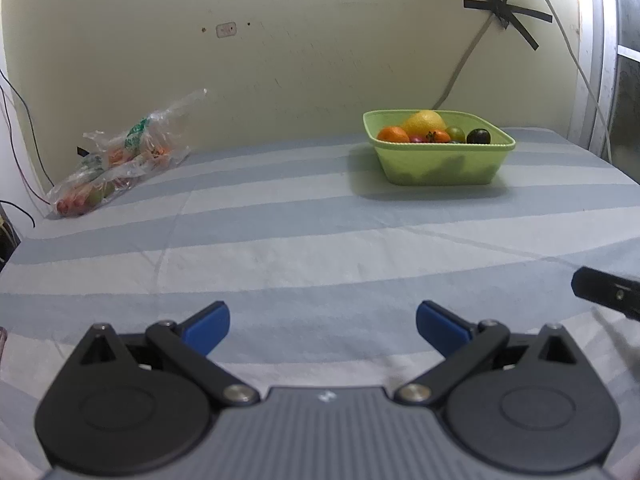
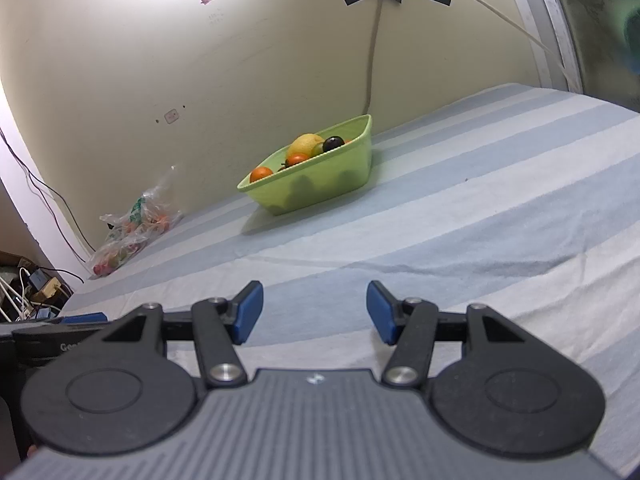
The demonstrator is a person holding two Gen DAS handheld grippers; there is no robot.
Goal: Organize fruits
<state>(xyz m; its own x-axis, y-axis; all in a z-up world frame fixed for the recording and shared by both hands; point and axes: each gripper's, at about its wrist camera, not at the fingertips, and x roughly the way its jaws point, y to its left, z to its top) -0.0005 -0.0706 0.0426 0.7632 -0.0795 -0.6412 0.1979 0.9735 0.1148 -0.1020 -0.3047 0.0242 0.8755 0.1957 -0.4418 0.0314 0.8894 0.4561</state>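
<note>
Jaws of the left gripper (image 1: 322,326) stand wide apart and empty; those of the right gripper (image 2: 315,312) gape less, also empty, over the striped tabletop (image 1: 320,240). Upper right in the left view, a green basket (image 1: 440,164) holds fruits (image 1: 428,122), its long side running left-right. A plastic bag (image 1: 116,164) lies far left.

Pale yellow wall (image 1: 320,60), black tape cross (image 1: 506,10), striped blue cloth (image 1: 320,248)
</note>
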